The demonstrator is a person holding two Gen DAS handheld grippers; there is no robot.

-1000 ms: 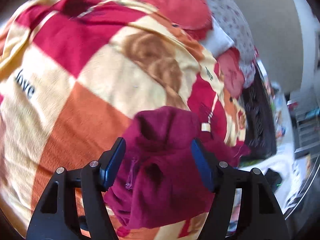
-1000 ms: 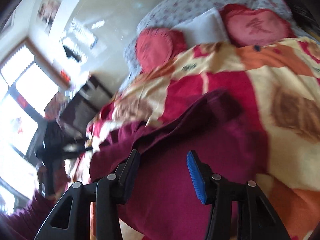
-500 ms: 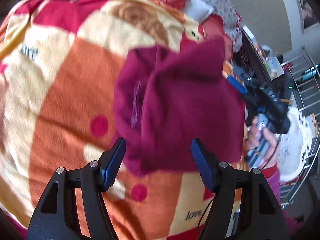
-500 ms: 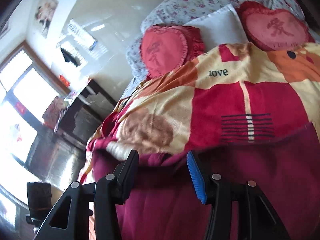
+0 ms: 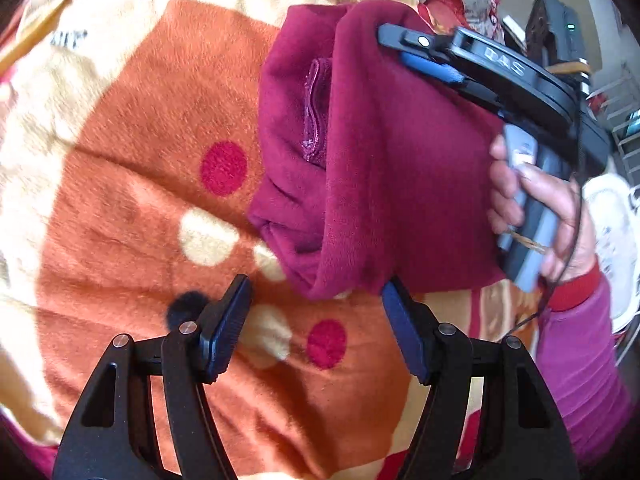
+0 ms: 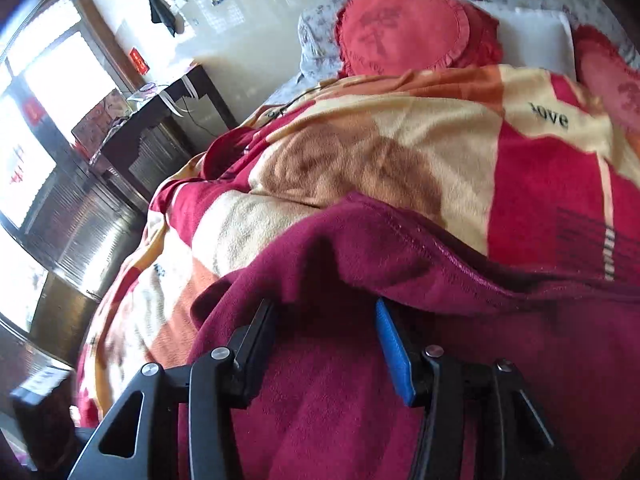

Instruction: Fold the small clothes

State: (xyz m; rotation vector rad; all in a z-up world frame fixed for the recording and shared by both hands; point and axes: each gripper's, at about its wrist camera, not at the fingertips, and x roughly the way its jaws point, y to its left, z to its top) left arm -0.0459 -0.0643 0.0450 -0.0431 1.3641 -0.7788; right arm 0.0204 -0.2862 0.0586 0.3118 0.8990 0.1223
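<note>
While the left gripper (image 5: 316, 322) hovers with its fingers spread wide and nothing between them, the maroon garment (image 5: 360, 160) lies just beyond its tips on the orange, cream and red blanket (image 5: 132, 128). At the garment's far edge the right gripper (image 6: 326, 332), held by a hand (image 5: 536, 208), lies against the cloth; whether it grips I cannot tell. Farther off sit heart-shaped red cushions (image 6: 404, 28).

Bright daylight glares through the window (image 6: 36, 120), casting soft shadows; fisheye edges bend, darken and blur.
</note>
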